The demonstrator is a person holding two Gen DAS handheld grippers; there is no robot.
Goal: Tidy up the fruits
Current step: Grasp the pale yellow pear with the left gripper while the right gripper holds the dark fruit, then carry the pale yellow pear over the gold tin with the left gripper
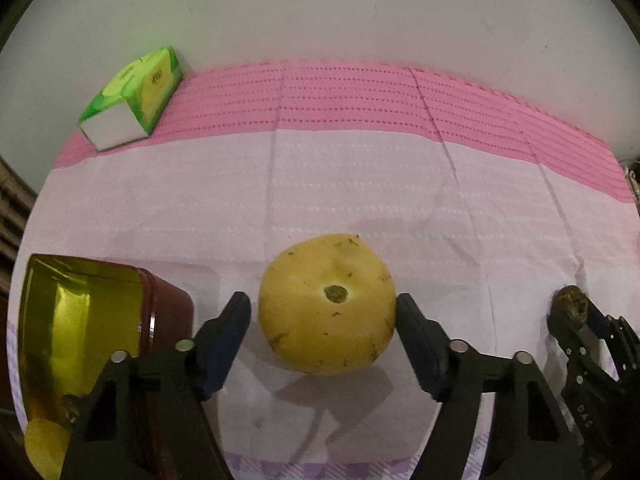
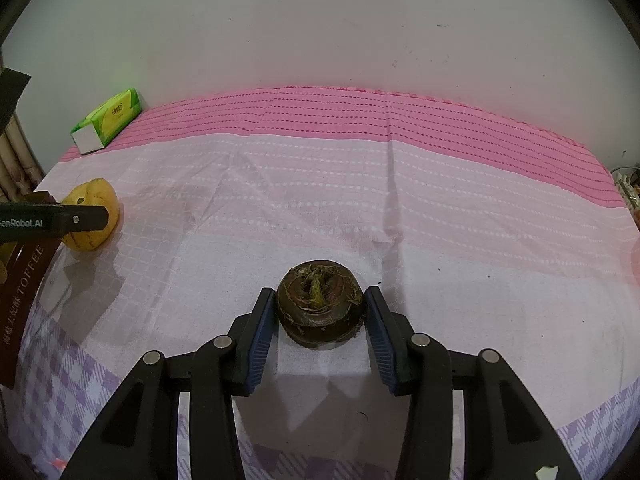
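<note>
A yellow round fruit (image 1: 326,304) with brown specks rests on the pale cloth. My left gripper (image 1: 323,302) has a pad against each of its sides and is shut on it. In the right wrist view the same yellow fruit (image 2: 94,200) lies far left, partly behind a black finger (image 2: 86,218) of that gripper. My right gripper (image 2: 320,300) is shut on a small dark brown fruit (image 2: 320,308) that sits on the cloth. That dark brown fruit (image 1: 570,306) also shows at the right edge of the left wrist view. An open tin (image 1: 80,320), gold inside and red-brown outside, stands at the left with a yellow fruit (image 1: 44,448) in it.
A green tissue pack (image 1: 132,100) lies at the back left against the wall, on the pink band of the tablecloth (image 2: 360,120). The tin's side (image 2: 24,280) reads TOFFEE. The white wall rises right behind the table. Small clutter sits past the right edge.
</note>
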